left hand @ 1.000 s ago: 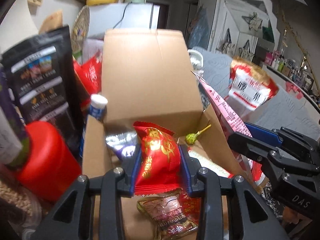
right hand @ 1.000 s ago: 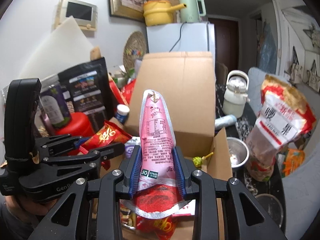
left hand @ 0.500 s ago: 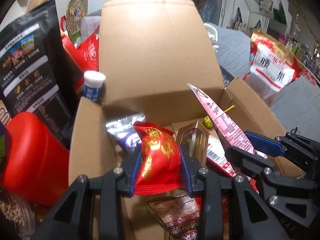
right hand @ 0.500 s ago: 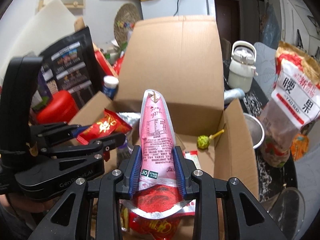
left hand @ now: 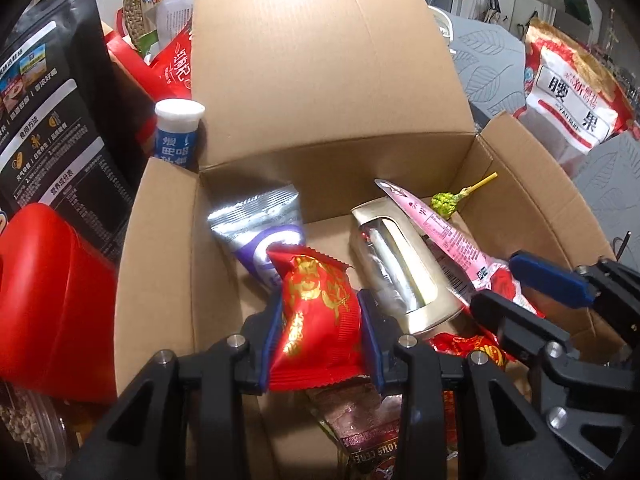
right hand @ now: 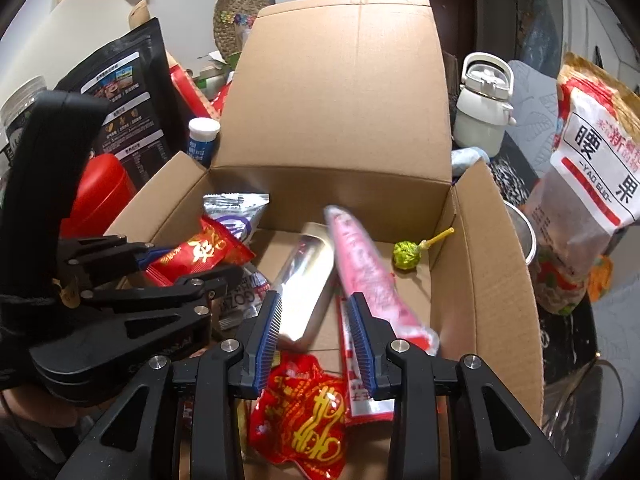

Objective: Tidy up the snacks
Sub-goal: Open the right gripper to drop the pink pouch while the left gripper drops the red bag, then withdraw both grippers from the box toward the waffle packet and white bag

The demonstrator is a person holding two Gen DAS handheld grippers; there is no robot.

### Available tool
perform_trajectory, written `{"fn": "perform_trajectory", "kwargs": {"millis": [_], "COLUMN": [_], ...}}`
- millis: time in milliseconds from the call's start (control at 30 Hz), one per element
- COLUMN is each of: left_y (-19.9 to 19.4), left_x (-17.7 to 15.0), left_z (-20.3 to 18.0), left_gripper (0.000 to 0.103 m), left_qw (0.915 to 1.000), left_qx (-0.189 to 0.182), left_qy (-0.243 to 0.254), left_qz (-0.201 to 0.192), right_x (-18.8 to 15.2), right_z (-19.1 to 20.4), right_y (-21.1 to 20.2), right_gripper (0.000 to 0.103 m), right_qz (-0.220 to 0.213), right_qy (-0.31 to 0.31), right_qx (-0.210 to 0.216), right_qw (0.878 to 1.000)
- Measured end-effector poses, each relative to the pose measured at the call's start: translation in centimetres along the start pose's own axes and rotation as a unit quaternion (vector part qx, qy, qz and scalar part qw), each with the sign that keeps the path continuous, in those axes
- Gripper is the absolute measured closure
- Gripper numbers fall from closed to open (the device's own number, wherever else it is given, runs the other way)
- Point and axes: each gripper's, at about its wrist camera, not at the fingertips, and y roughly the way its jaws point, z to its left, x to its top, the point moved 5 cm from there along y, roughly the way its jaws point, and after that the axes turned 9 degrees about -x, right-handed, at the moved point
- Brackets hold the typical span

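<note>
Beside the carton we note a white kettle; a woven mat leaning on the wall; a red tub; a steel bowl, half hidden.

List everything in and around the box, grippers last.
cardboard box: one, brown, centre, open
red snack packet: one, red-gold, in the left gripper's jaws
pink pouch: one, pink, blurred, in box, right of the right gripper
windowed carton: one, gold, lying in box
silver packet: one, silver-purple, box's rear left
lollipop: one, green, box's rear right
loose packet: one, red-gold, box's near end
tube: one, blue, white cap, left of box
black pouch: one, black, far left
large bag: one, red-white, right of box
left gripper: one, black, shut on the red snack packet
right gripper: one, black, jaws have just been opening, nothing held between them
</note>
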Motion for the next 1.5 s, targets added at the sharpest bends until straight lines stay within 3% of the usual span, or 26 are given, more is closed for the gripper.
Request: {"fn": "perform_trajectory", "kwargs": {"millis": [67,200,267,333,367,933,1500], "left_y": [0.0,-0.2,-1.1,-1.7,-2.2,-11.9,-22.1], "left_x": [0.0,0.4,0.3,0.5,0.5,1.0,-2.4], "left_z": [-0.2,-0.9,-0.4,-0.8,-0.8,-2.3,-4.7], "left_gripper": [0.068,0.061,0.046,0.013,0.011,0.011,0.011], "left_qw": [1.0,0.9998,0.9996,0.9993,0.9992,0.9947,0.9846], "left_qx": [0.009,0.019,0.025,0.029,0.028,0.033,0.035], "left_qy": [0.002,0.001,0.001,0.006,0.008,0.011,0.036], "left_qz": [0.002,-0.001,-0.01,-0.02,-0.027,-0.097,-0.167], "right_x": [0.0,-0.2,-0.2,-0.2,-0.2,0.7,-1.3], "right_z": [-0.2,-0.5,-0.7,-0.8,-0.9,-1.4,0.2], "right_y": [-0.4,-1.5,-2.0,-2.7,-3.2,-12.2,-22.2], "right_gripper": [0.056,0.055,0.055,0.055,0.055,0.049,0.026], "right_qz": [-0.001,-0.005,-0.007,-0.01,-0.012,-0.078,-0.146], "right_qy": [0.004,0.008,0.01,0.012,0.013,0.027,0.037], "right_qx": [-0.003,-0.012,-0.016,-0.019,-0.021,-0.046,-0.057], "right_qw": [1.0,1.0,1.0,1.0,1.0,0.995,0.987]}}
